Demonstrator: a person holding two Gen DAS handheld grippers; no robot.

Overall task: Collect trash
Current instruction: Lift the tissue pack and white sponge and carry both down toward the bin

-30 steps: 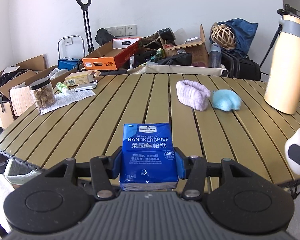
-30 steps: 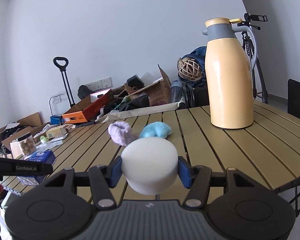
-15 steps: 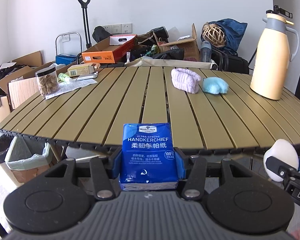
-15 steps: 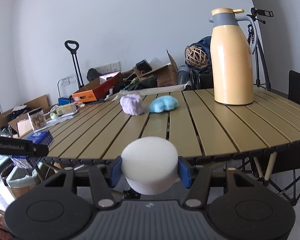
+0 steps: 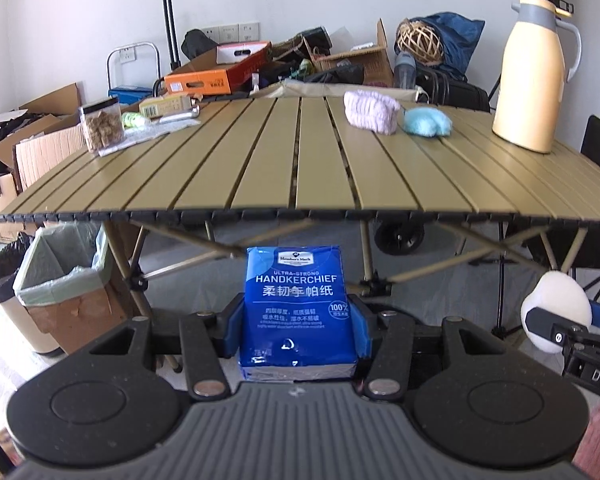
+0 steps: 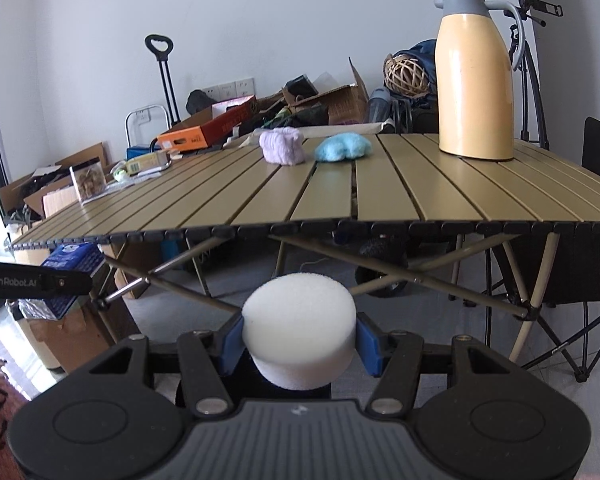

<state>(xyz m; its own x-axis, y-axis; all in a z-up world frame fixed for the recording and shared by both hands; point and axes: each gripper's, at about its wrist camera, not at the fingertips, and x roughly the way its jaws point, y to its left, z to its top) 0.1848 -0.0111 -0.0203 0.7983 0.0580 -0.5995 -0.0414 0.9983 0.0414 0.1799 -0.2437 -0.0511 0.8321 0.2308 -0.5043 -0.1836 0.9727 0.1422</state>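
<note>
My left gripper (image 5: 298, 330) is shut on a blue handkerchief tissue pack (image 5: 297, 308), held upright in front of and below the table's near edge. My right gripper (image 6: 299, 338) is shut on a round white sponge (image 6: 299, 328), also below the tabletop level. In the left wrist view the sponge (image 5: 556, 310) shows at the right; in the right wrist view the tissue pack (image 6: 74, 270) shows at the left. A cardboard bin with a pale green liner (image 5: 62, 276) stands on the floor under the table's left corner.
The olive slatted folding table (image 5: 300, 172) carries a purple cloth (image 5: 370, 112), a blue cloth (image 5: 426, 122), a yellow thermos jug (image 5: 534, 76), a snack jar (image 5: 102, 126) and papers. A black-lined bin (image 5: 0, 276) stands left of the cardboard one. Boxes and bags line the wall.
Both grippers have drawn back from over the table and sunk below its near edge, each keeping its object. The floor bins have come into view at the left.
</note>
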